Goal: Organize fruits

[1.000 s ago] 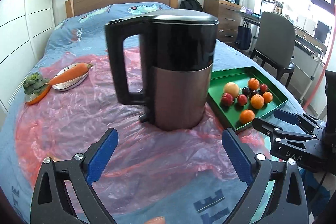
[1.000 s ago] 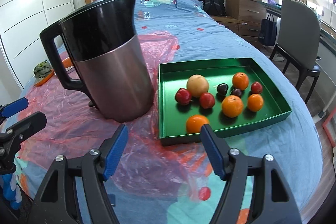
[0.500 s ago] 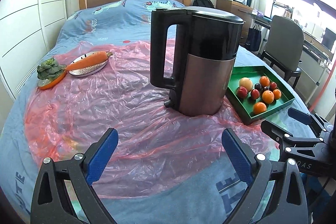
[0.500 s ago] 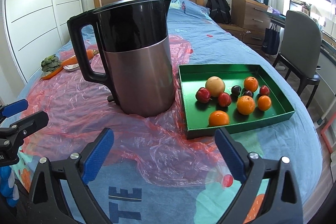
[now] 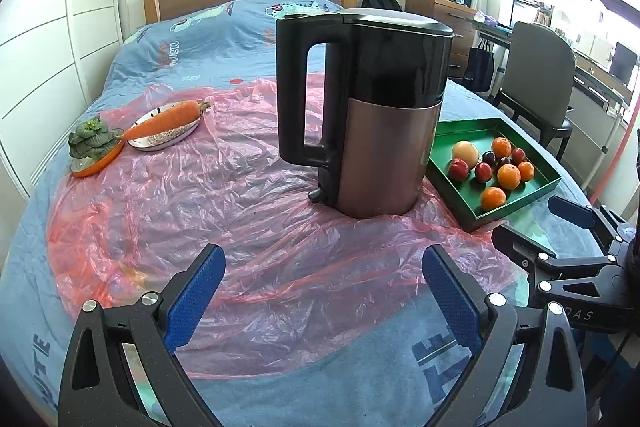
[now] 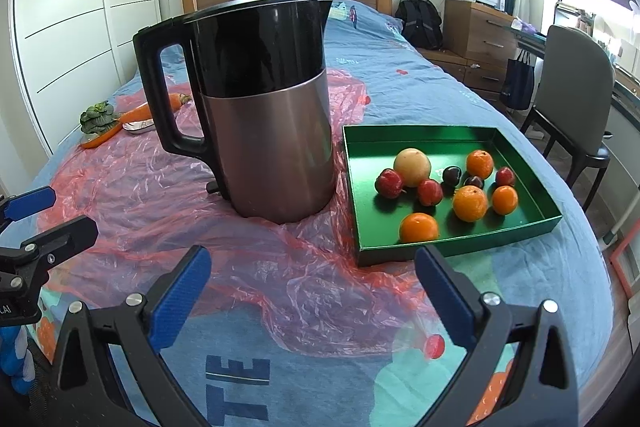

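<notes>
Both the left gripper (image 5: 323, 281) and the right gripper (image 6: 313, 283) have fingers spread wide, holding nothing. The green tray (image 6: 448, 147) holds ten fruits beside one kettle (image 6: 260, 107).

Left tongs (image 5: 324, 281) and right tongs (image 6: 312, 281) both spread wide, empty, side by side.

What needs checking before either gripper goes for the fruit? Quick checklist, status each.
1. Left gripper open, nothing in it: ok.
2. Right gripper open, nothing in it: ok.
3. Fruit all inside the green tray: ok.
4. Kettle stands upright close beside the tray's left wall, crowding a reach from that side: not ok.
5. Tray sits flat on the bed: ok.
6. Destination for the fruit: cannot tell.
</notes>
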